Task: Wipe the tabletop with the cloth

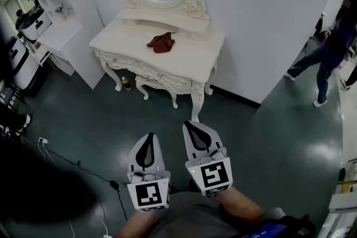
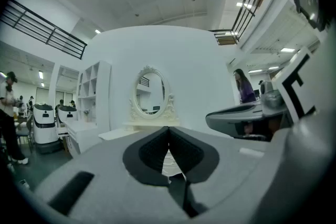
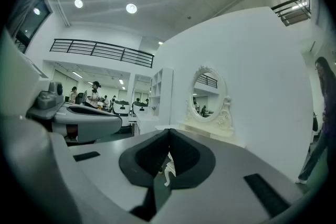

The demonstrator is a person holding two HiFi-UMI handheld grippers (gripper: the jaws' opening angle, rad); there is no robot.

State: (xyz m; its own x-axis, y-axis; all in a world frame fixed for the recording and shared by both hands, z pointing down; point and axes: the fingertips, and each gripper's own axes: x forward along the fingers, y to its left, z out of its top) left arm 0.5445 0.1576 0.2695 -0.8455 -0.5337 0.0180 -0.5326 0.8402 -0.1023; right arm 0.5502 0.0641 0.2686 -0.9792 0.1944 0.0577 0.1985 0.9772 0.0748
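Crumpled brown cloth (image 1: pixel 161 42) on smooth cream tabletop (image 1: pixel 121 39), carved scalloped edge.

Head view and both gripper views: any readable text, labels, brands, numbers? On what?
No words, brands or numbers can be read in any view.
On the left gripper, the white marker cube: black square pattern only, no letters.
On the right gripper, the white marker cube: the same, pattern only.
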